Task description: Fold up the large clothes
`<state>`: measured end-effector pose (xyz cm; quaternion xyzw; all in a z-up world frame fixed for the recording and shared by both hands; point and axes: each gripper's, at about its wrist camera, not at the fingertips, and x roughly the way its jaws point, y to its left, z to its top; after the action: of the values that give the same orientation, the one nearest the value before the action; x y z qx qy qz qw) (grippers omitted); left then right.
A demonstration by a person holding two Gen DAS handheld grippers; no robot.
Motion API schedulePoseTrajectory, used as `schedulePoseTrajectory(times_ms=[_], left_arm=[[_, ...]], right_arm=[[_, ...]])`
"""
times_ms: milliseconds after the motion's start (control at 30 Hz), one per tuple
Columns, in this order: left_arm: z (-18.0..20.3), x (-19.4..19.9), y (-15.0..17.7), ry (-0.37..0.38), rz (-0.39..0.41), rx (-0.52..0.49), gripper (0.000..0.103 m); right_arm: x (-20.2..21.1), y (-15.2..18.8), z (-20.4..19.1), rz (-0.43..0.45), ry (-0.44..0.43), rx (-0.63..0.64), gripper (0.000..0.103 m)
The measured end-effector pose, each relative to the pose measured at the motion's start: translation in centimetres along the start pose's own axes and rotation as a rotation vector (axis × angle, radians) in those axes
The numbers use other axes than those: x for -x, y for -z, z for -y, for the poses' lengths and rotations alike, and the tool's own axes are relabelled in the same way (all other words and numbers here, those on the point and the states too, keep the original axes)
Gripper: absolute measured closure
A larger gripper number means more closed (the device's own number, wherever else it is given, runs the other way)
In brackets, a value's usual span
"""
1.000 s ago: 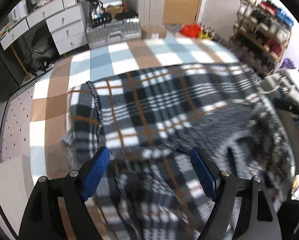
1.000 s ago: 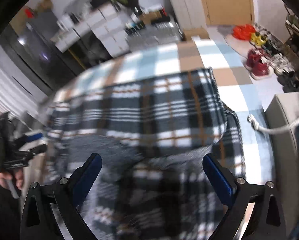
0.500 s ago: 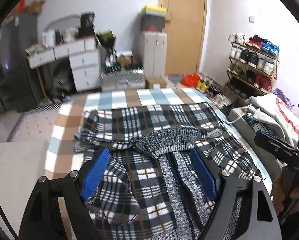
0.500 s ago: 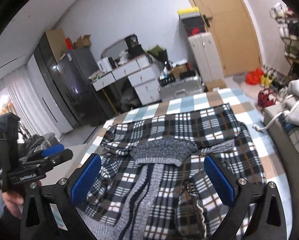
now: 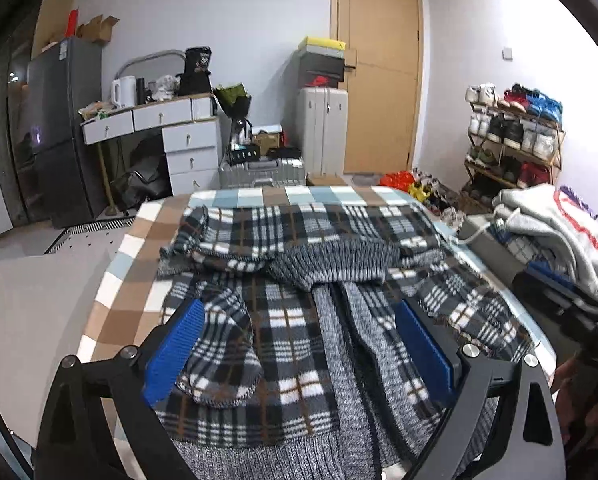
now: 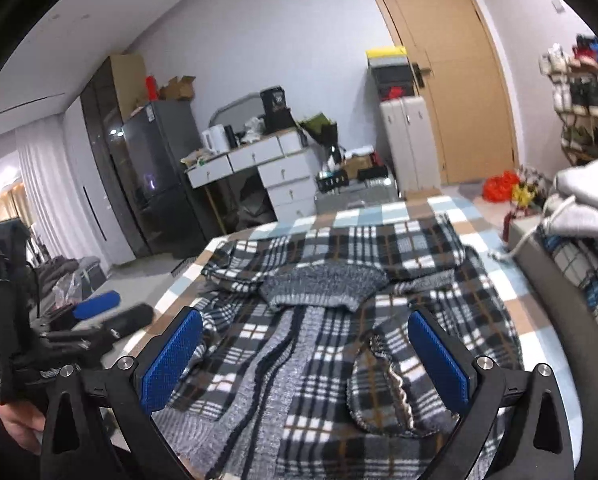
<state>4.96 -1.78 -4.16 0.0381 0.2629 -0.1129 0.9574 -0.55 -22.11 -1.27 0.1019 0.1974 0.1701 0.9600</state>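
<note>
Checked bedding [image 5: 255, 196] fills the centre of the left wrist view, with the plaid garment [image 5: 295, 320] spread across it; the left gripper [image 5: 299, 344] at the lower edge is opening, nothing pinched between its 2 blue pads. Right wrist view: the plaid garment [image 6: 339, 344] lies centre frame, and the right gripper [image 6: 305, 354] stands spread above it, gripping nothing.

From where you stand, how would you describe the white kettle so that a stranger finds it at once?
Look at the far wall, left of the wooden door, where a white drawer desk stands beside the dark fridge. The kettle stands on its left end, the only white jug among dark clutter.
</note>
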Motion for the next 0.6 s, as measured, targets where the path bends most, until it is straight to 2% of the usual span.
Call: schedulePoseTrajectory(times_ms=[100, 167, 300, 467, 600], left_arm=[[0.3, -0.4, 0.6, -0.025, -0.001, -0.012, 0.009], [0.7, -0.9, 1.0, -0.041, -0.028, -0.031, 0.009], [1.2, -1.6, 1.2, 0.030, -0.089, -0.042, 0.009], [1.9, -0.6, 1.2, 0.003, -0.055, -0.092, 0.009], [1.8, -0.5, 1.4, -0.003, -0.057, -0.098, 0.009]], right_arm=[[-0.1, 0.3, -0.4, 0.018, 0.022, 0.040, 0.000], [-0.5, 0.5, -0.6, 0.013, -0.005, 0.074, 0.000], [-1.1, 0.8, -0.6, 0.015, 0.024, 0.094, 0.000], [-1.8, 1.1, -0.5, -0.027, 0.006, 0.093, 0.000], [-1.7, 1.3, -0.4, -0.026, 0.031, 0.102, 0.000]])
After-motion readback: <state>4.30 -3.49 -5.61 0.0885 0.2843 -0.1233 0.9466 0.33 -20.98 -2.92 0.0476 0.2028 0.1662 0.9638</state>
